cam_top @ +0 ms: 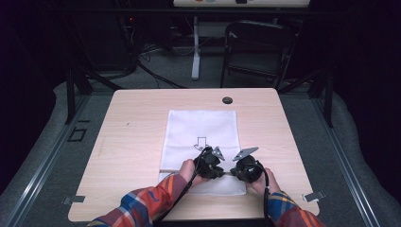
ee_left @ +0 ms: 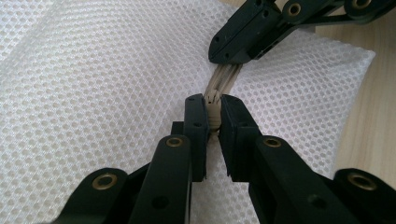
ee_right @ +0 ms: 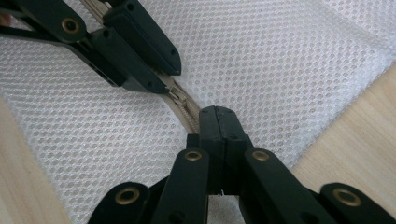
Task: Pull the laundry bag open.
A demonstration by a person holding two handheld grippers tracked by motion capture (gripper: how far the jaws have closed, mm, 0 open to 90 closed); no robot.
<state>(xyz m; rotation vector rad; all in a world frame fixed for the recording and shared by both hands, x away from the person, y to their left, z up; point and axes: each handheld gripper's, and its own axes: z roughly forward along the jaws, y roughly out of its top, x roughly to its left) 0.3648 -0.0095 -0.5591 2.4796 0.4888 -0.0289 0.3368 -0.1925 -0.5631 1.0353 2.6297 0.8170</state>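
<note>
A white mesh bag (cam_top: 201,125) lies flat on the wooden table (cam_top: 132,142), with an arrow outline (cam_top: 202,143) printed on it. Both grippers meet at its near end. My left gripper (cam_top: 211,163) (ee_left: 213,100) is shut on the beige zipper pull (ee_left: 213,109). My right gripper (cam_top: 243,166) (ee_right: 217,112) is shut on the beige zipper tape (ee_right: 187,114) a short way along the same zipper. In the left gripper view the right gripper's jaws (ee_left: 247,42) pinch the tape (ee_left: 225,77) just beyond the pull. The mesh (ee_left: 93,84) (ee_right: 280,60) lies around both.
A round cable hole (cam_top: 227,100) sits near the table's far edge. Beyond the table stand a black folding chair (cam_top: 257,47) and a white desk leg (cam_top: 195,47). The person's plaid sleeves (cam_top: 151,203) come in over the near edge. Bare wood lies on both sides of the bag.
</note>
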